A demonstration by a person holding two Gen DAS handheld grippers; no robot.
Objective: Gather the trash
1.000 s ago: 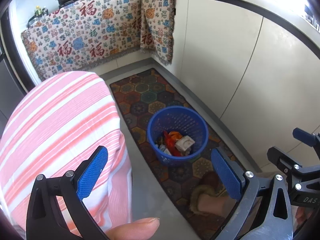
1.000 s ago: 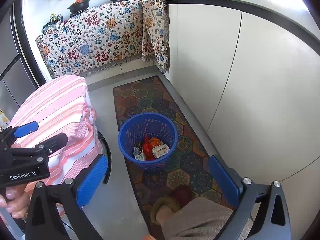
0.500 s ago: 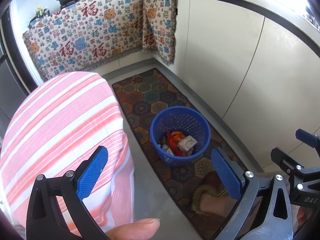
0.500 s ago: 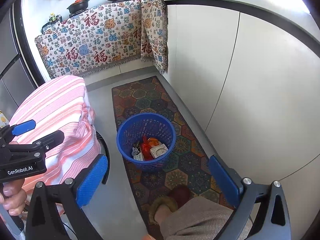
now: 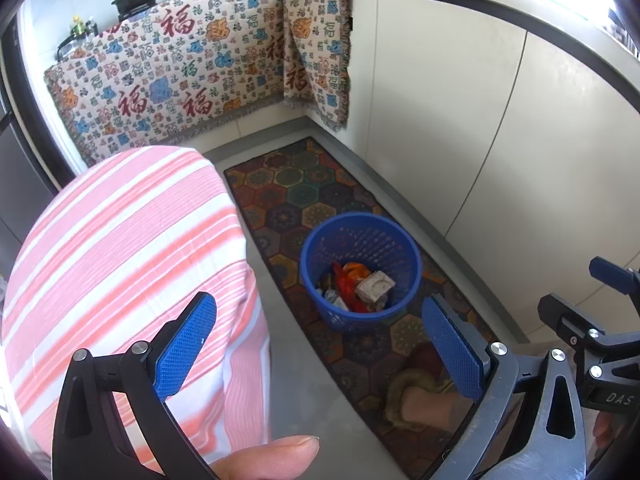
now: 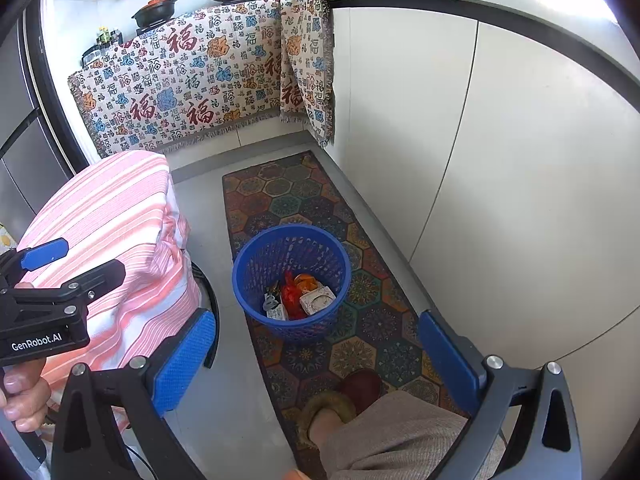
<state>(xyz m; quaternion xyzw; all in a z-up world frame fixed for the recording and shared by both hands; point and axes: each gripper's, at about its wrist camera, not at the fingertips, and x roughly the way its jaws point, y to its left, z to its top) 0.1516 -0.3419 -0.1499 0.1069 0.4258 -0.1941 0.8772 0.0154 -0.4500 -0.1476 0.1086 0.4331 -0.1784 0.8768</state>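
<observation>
A blue mesh wastebasket (image 5: 360,268) (image 6: 292,280) stands on a patterned floor mat and holds trash (image 5: 360,286) (image 6: 298,296): red and orange wrappers, a pale crumpled carton and small scraps. My left gripper (image 5: 320,344) is open and empty, held above and nearer than the basket. Likewise my right gripper (image 6: 316,356) stands open with nothing between its blue pads. Each gripper shows at the edge of the other's view.
The hexagon-patterned mat (image 6: 304,200) runs along white cabinet doors (image 6: 500,160). A pink-striped cloth covers a rounded object (image 5: 120,264) (image 6: 112,220) on the left. A printed cloth (image 6: 192,84) hangs under a stove with pans. A person's slippered foot (image 6: 340,404) rests on the mat.
Both views have shifted slightly, and the basket sits a little farther right in the left wrist view. Both grippers stay open and empty.
</observation>
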